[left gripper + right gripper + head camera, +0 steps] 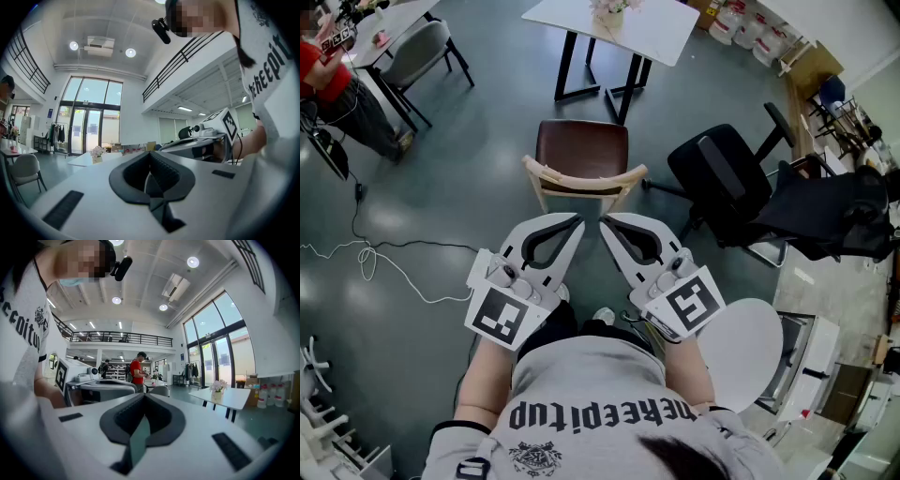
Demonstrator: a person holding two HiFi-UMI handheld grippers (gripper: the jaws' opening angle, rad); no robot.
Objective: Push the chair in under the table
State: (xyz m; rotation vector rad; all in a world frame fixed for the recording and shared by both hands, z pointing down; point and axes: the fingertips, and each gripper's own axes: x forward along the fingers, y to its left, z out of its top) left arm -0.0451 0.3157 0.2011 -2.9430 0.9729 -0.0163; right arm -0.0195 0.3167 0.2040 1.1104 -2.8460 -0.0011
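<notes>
A chair with a brown seat (581, 145) and a pale wooden backrest (584, 181) stands on the grey floor, its back toward me. It is a short way out from the white table (656, 33), which bears a flower vase (609, 11). My left gripper (577, 223) and right gripper (606, 225) are side by side just short of the backrest, both shut and empty. The left gripper view shows shut jaws (150, 153), with the table (86, 160) far ahead. In the right gripper view the jaws (143, 397) are shut and the table (229, 398) is at the right. Neither gripper view shows the chair.
A black office chair (727, 183) draped with dark cloth stands right of the wooden chair. A grey chair (417, 52) and a person in red (319, 66) are at the far left. A white cable (375, 262) lies on the floor. A round white top (741, 347) is at my right.
</notes>
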